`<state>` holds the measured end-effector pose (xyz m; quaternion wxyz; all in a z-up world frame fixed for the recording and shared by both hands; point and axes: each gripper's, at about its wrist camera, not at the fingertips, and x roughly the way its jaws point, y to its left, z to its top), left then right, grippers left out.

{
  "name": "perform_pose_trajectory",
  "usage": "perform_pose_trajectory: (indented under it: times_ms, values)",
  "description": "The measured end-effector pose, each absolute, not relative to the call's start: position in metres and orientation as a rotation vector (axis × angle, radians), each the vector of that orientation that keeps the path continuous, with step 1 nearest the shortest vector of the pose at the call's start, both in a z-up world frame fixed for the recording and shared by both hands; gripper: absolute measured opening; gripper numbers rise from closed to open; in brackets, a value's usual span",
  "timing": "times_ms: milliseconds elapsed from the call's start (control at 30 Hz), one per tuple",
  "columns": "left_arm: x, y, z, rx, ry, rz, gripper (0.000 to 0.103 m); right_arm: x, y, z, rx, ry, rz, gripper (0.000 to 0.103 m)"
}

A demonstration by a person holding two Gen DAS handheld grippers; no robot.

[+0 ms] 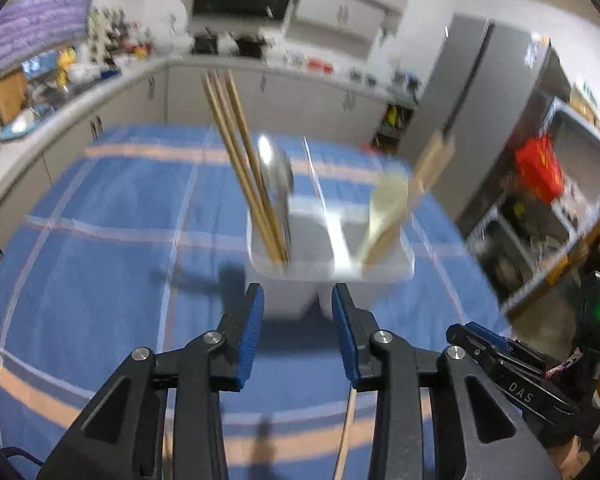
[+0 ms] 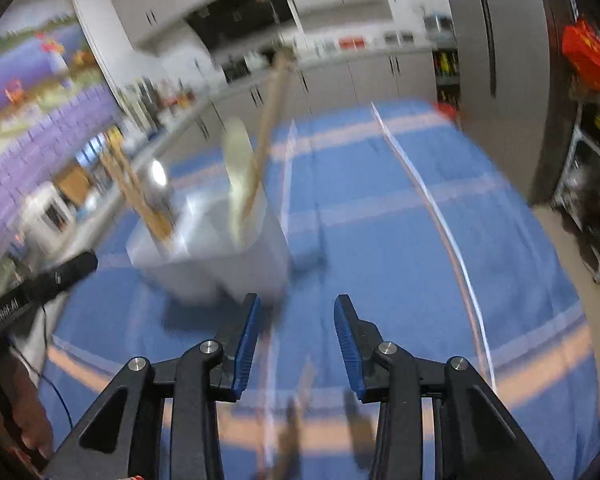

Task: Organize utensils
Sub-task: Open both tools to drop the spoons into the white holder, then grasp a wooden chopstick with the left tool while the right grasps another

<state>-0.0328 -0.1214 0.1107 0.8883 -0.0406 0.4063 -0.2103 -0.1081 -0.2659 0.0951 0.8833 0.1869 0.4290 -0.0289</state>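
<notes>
A white two-compartment utensil holder (image 1: 288, 292) stands on the blue striped cloth (image 1: 100, 220). Its left compartment holds three wooden chopsticks (image 1: 240, 152) and a metal spoon (image 1: 276, 172). Its right one holds a pale spoon (image 1: 384, 204) and a wooden spatula (image 1: 432, 160). My left gripper (image 1: 298, 300) is open and empty, its tips just short of the holder's front wall. My right gripper (image 2: 296, 312) is also open and empty, with the holder (image 2: 220, 264) ahead to its left. A thin pale stick (image 1: 346, 432) lies on the cloth under the left gripper. Both views are blurred.
Blurred brownish shapes (image 2: 300, 400) lie on the cloth below the right gripper. White kitchen cabinets (image 1: 260, 92) and a cluttered counter run behind the table, a grey fridge (image 1: 480, 92) and a metal shelf (image 1: 572, 168) stand to the right. Open cloth stretches right of the holder (image 2: 400, 220).
</notes>
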Motion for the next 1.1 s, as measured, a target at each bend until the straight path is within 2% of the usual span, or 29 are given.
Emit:
perform_pose_trajectory:
  times_ms: [233,467,533,567,600,1100]
  values:
    - [-0.042,-0.165,0.055,0.056,0.992,-0.563,0.034,-0.132,-0.241,0.055,0.402,1.032,-0.042,0.04]
    - [-0.035,-0.205,0.018,0.171,1.099,-0.636,0.032,-0.135,-0.22,0.049,0.271,1.05,-0.059,0.028]
    - [-0.039,-0.212,0.015,0.221,1.072,-0.625,0.017,-0.136,-0.216,0.049,0.243,1.051,-0.067,0.022]
    - [-0.042,-0.214,0.014,0.245,1.069,-0.626,0.005,-0.136,-0.214,0.049,0.238,1.053,-0.062,0.016]
    - [-0.041,-0.214,0.015,0.239,1.08,-0.63,0.005,-0.136,-0.212,0.049,0.233,1.058,-0.058,0.01]
    - [-0.059,-0.141,0.017,0.163,1.192,-0.591,0.005,-0.133,-0.238,0.054,0.179,1.289,-0.051,0.01]
